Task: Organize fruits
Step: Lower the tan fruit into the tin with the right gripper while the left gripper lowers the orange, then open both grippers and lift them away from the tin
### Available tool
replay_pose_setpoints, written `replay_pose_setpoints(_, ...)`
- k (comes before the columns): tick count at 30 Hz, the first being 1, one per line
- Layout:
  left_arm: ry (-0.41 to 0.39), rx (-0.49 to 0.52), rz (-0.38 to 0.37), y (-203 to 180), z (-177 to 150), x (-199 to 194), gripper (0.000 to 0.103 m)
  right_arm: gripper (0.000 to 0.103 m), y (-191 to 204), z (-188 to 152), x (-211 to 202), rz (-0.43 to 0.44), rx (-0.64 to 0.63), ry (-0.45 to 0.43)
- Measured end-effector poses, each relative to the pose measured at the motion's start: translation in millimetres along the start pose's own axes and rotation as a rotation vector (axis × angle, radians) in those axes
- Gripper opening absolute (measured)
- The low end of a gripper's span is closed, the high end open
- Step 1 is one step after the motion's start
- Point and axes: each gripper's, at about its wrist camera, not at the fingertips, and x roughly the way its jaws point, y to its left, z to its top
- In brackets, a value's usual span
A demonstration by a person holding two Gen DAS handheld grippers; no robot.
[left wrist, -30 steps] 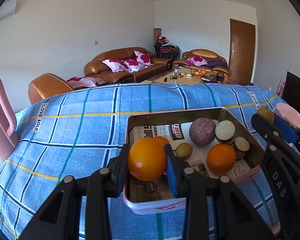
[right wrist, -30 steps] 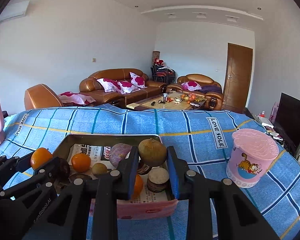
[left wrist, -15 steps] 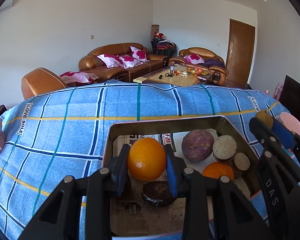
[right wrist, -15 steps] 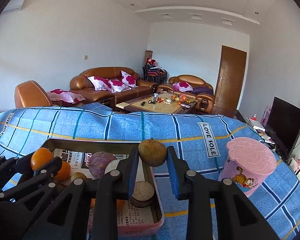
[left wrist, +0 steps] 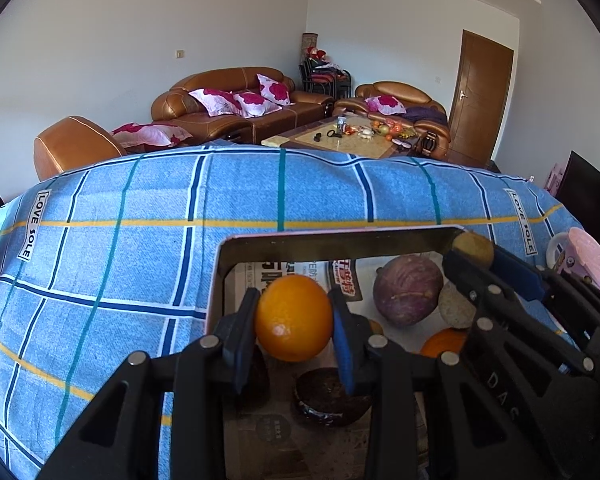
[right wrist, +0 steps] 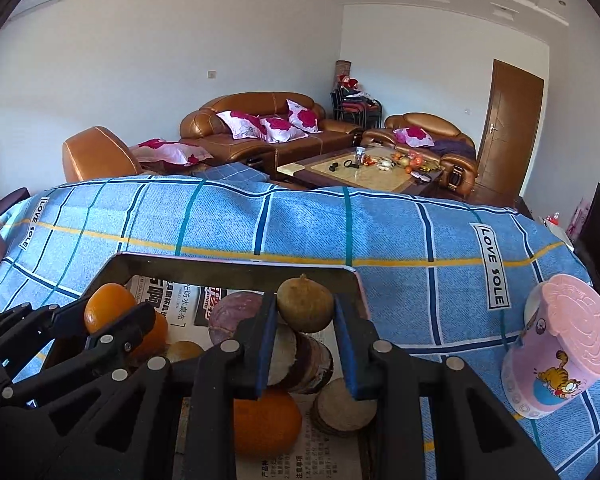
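Fruit is held in both grippers above the tray (left wrist: 332,242): an orange (left wrist: 294,318) is clamped by the left gripper (left wrist: 294,332) over the near left part, a brown fruit (right wrist: 305,309) by the right gripper (right wrist: 305,354) beside the far right corner. Wide bare cloth (left wrist: 120,264) lies left of the rim. A dark disc (left wrist: 328,396) is seen only by the left camera; a pink cup (right wrist: 560,348) shows fully only in the right view. Since a second ago both grippers have been brought nearer the tray's far wall

Fruit-crowded tray (left wrist: 332,242); open cloth (left wrist: 112,264) leftward
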Motion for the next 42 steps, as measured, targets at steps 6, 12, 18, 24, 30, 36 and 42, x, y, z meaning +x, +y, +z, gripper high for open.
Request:
replay_pose_setpoints(6,0.004,0.008,-0.009,2,0,-1,0.036,0.033,3,-3,1,0.098,-0.022,0.015)
replay_pose_setpoints(12,0.008,0.006,-0.013,5,-1,-2,0.036,0.033,0,-6,-6,0.156,-0.010,-0.013)
replay_pose_setpoints(18,0.000,0.012,-0.006,3,-1,-4,0.037,0.038,-8,-7,-14,0.176,0.033,-0.046)
replay_pose_setpoints(24,-0.064,0.046,0.049,-6,-4,-18,0.080,0.076,-29,-14,-39,0.077,0.165,-0.163)
replay_pose_setpoints(30,-0.146,0.067,0.085,-11,-8,-36,0.103,0.077,-40,-17,-50,-0.005,0.222,-0.195)
replay_pose_setpoints(36,-0.203,0.085,0.109,-11,-19,-55,0.103,0.077,-40,-25,-74,-0.052,0.224,-0.286)
replay_pose_setpoints(42,-0.258,0.084,0.125,-8,-30,-76,0.103,0.081,-27,-31,-91,-0.079,0.170,-0.324)
